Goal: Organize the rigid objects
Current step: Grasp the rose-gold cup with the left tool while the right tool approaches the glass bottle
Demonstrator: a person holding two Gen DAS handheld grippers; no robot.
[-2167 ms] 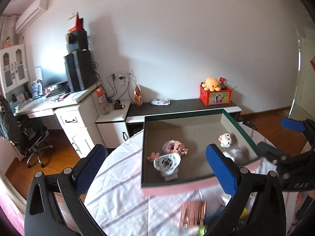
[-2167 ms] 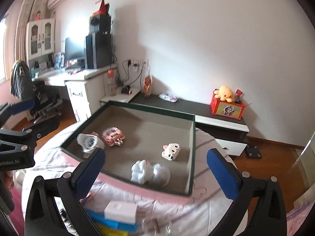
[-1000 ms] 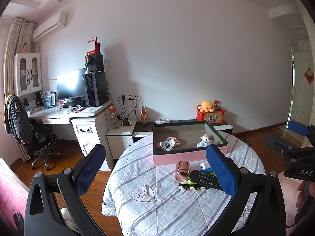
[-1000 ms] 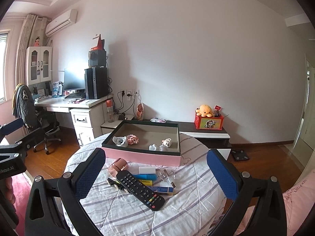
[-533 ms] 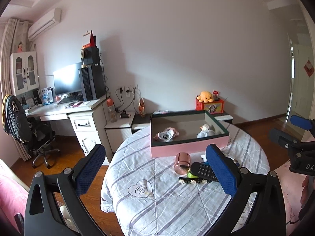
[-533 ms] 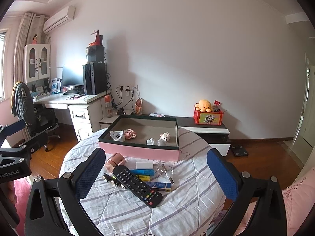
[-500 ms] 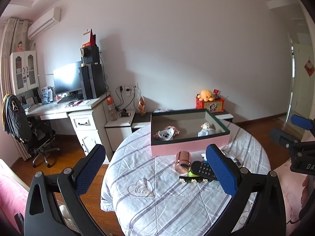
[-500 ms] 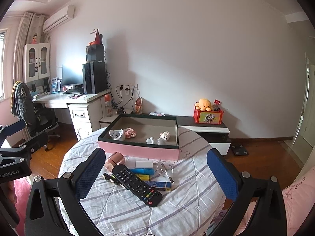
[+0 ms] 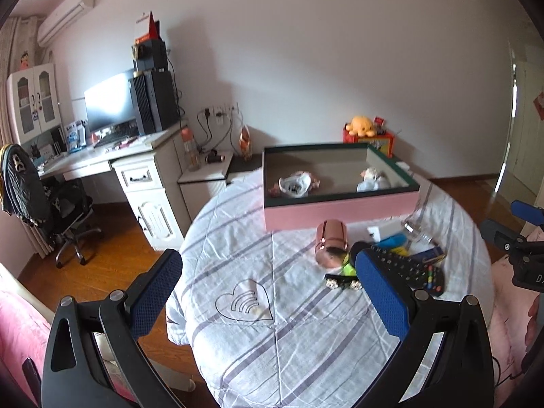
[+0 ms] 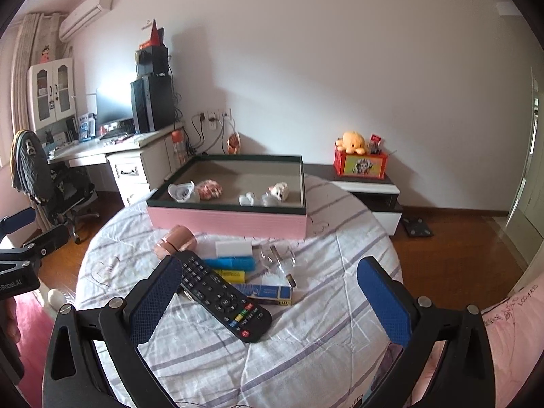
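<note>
Several loose items, a black remote [image 10: 226,297], a copper cup [image 10: 177,239] on its side, a white box [image 10: 233,247] and small packets, lie on the round table [image 10: 306,350] just before the pink tray [image 10: 227,219] at its far edge. The tray holds small figurines [image 10: 263,196]. Left gripper [image 9: 270,289] and right gripper [image 10: 268,297] hover over the near edge, jaws wide apart, empty.

bare near cloth [image 10: 306,357], clutter before pink box [image 10: 227,219]
</note>
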